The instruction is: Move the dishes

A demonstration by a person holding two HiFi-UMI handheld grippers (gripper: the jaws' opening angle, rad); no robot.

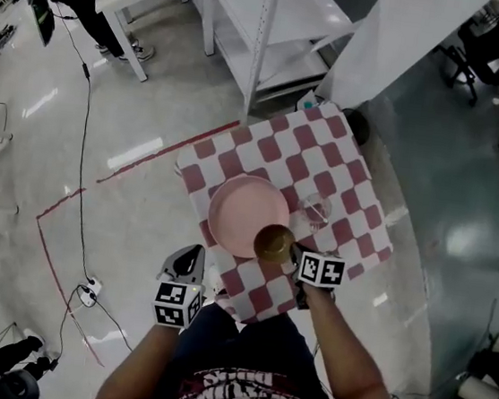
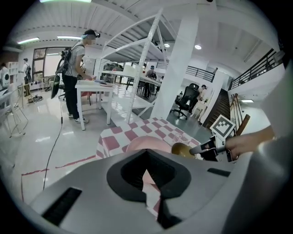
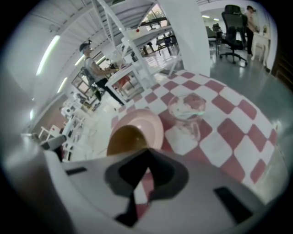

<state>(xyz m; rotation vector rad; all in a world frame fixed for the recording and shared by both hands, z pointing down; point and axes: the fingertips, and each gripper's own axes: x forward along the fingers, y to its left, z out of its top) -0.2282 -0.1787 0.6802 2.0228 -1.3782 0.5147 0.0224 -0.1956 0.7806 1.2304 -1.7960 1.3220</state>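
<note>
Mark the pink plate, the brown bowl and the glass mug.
pink plate (image 1: 241, 209), head view, on its bare middle.
brown bowl (image 1: 273, 241), head view, on the bowl's inside.
glass mug (image 3: 187, 111), right gripper view, on its clear wall near the rim.

Both grippers out ahead of us, jaws together

Our left gripper (image 1: 190, 257) points forward and down, jaws closed and empty. Its marker cube (image 1: 176, 304) faces up, and our bare left forearm (image 1: 144, 362) runs back toward us. Our right gripper (image 1: 295, 256) tilts down more steeply, jaws pinched on the rim of the brown bowl (image 1: 273, 241). Our right forearm (image 1: 338, 359) reaches further forward than the left.
</note>
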